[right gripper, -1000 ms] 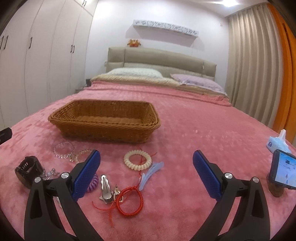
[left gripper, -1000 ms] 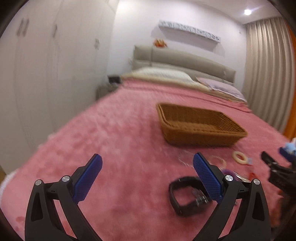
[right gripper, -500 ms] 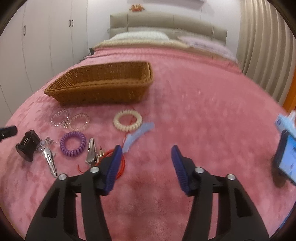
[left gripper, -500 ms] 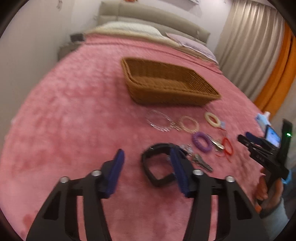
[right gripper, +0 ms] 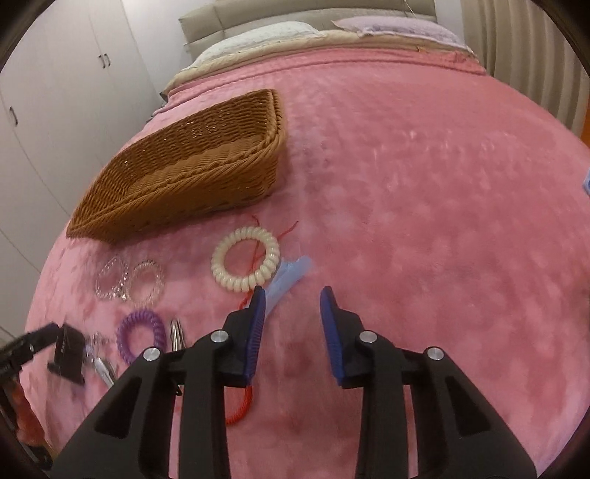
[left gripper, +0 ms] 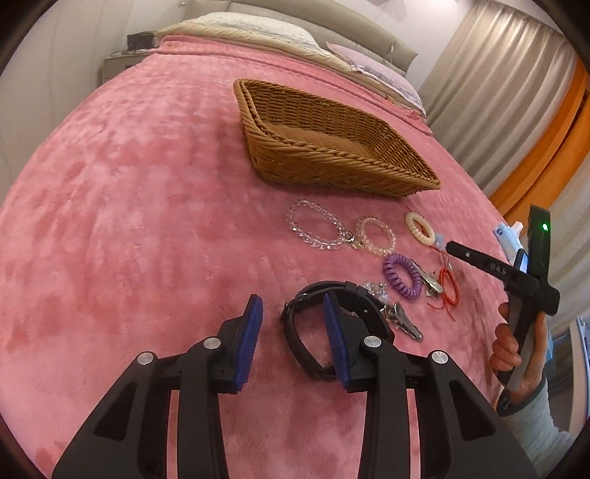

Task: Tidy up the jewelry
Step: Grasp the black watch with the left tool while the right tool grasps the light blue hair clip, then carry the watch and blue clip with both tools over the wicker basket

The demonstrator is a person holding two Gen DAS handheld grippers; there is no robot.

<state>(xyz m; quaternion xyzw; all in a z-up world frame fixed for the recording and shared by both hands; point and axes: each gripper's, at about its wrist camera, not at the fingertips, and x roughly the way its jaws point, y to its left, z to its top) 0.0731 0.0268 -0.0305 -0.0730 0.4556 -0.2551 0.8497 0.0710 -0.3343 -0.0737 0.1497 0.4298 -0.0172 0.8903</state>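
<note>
A brown wicker basket [left gripper: 332, 147] [right gripper: 191, 162] sits empty on the pink bedspread. In front of it lie a clear bead bracelet [left gripper: 313, 224], a pink bead bracelet [left gripper: 376, 235], a cream coil ring [right gripper: 245, 263], a purple coil ring [left gripper: 402, 274], metal clips [left gripper: 403, 324], a red cord loop [left gripper: 450, 287] and a light blue clip [right gripper: 287, 278]. My left gripper [left gripper: 293, 324] is open, its right pad over a black watch band [left gripper: 317, 324]. My right gripper [right gripper: 291, 317] is open just short of the blue clip.
Pillows and a headboard [left gripper: 295, 22] are at the far end. White wardrobes [right gripper: 55, 92] stand left, curtains [left gripper: 497, 92] right. A phone [left gripper: 521, 259] and a tissue pack [left gripper: 509, 237] lie near the right bed edge.
Both grippers have tilted down and moved closer to the bedspread, and both have narrowed from wide open. The left one has come over the black watch band.
</note>
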